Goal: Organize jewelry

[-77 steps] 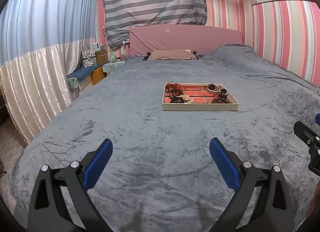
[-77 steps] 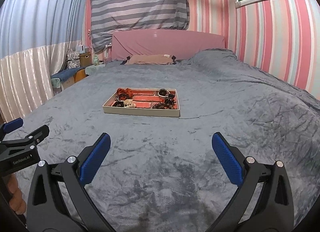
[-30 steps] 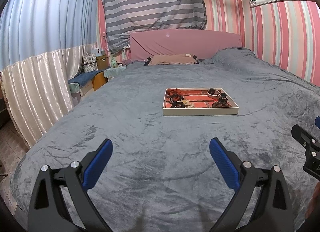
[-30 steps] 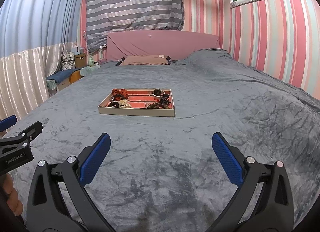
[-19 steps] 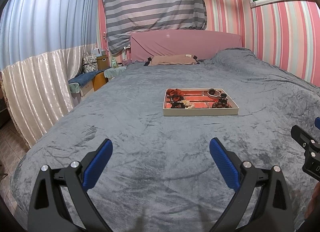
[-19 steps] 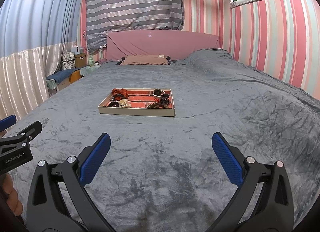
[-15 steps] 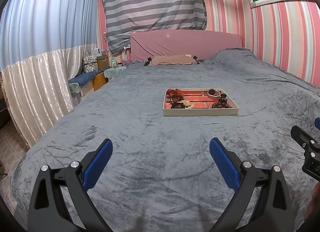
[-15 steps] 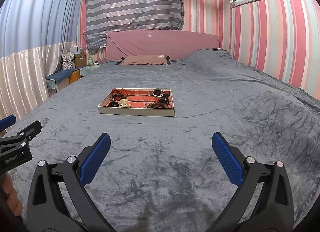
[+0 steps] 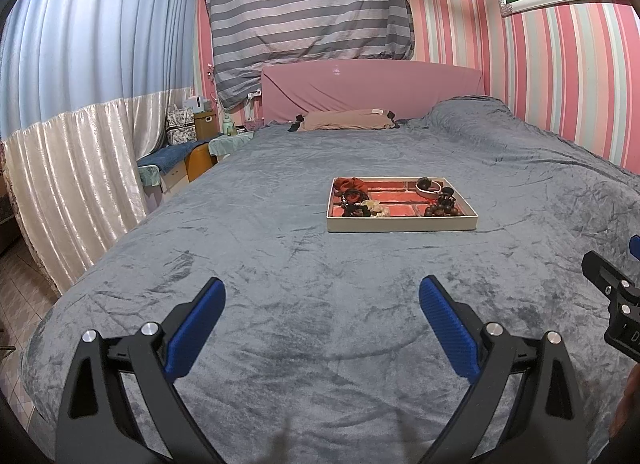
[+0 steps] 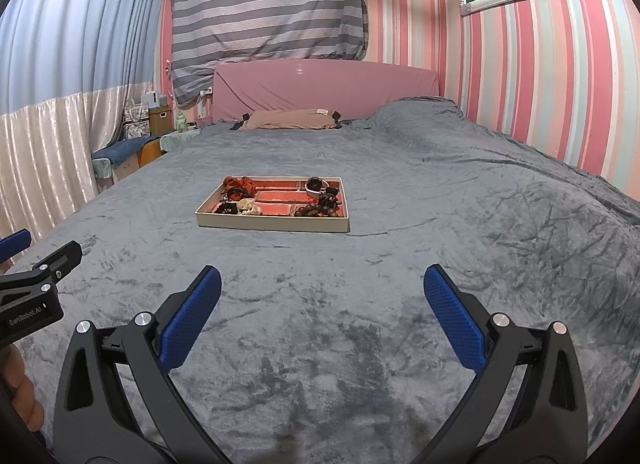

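Note:
A shallow cream jewelry tray (image 9: 402, 223) with red compartments lies on the grey bedspread; it also shows in the right wrist view (image 10: 272, 224). It holds a red scrunchie (image 9: 352, 184), dark bead bracelets (image 9: 441, 207), a pale ornament (image 9: 374, 207) and a white bangle (image 9: 430, 187). My left gripper (image 9: 322, 304) is open and empty, well short of the tray. My right gripper (image 10: 322, 296) is open and empty, also short of it. Each gripper shows at the edge of the other's view.
The grey bedspread (image 9: 280, 264) covers a wide bed with a pink headboard (image 9: 368, 87) and a tan pillow (image 9: 344, 119). A bedside stand (image 9: 188, 151) and a curtain (image 9: 72, 167) are left. The striped wall is right.
Both views have dropped slightly and levelled over the last seconds, so the tray looks flatter. Both grippers stay open and empty.

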The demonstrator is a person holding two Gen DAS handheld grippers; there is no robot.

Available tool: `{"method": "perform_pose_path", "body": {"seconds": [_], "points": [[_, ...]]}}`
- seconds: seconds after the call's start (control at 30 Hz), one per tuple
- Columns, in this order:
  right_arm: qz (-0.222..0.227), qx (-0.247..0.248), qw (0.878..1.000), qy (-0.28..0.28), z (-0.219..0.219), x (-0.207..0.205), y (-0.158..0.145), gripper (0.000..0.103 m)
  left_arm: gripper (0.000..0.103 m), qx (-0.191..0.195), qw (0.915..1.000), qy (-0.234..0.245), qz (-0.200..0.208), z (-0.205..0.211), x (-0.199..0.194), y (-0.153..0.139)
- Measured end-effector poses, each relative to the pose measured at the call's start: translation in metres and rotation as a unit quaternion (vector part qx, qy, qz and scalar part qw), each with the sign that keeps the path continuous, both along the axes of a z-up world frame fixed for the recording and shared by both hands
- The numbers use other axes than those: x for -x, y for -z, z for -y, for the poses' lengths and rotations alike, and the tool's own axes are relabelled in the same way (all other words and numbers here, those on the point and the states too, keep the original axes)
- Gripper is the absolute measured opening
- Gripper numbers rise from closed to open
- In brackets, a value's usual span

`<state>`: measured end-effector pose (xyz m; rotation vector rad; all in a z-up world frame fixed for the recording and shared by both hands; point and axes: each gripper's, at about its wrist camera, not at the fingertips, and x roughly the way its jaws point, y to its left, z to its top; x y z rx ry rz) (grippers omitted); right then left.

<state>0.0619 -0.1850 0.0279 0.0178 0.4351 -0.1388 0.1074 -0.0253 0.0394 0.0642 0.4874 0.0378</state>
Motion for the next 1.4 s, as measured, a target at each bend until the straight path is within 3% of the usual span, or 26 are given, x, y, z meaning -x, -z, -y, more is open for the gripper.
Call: {"method": "perform_pose_path", "body": {"seconds": [1.4], "points": [[-0.008,-0.001,1.0,-0.001,0.0041,-0.0008,0.0065,0.099,0.095,0.004,0.9999,-0.003,-0.01,-0.0022,-0.0007,0.0003]]}}
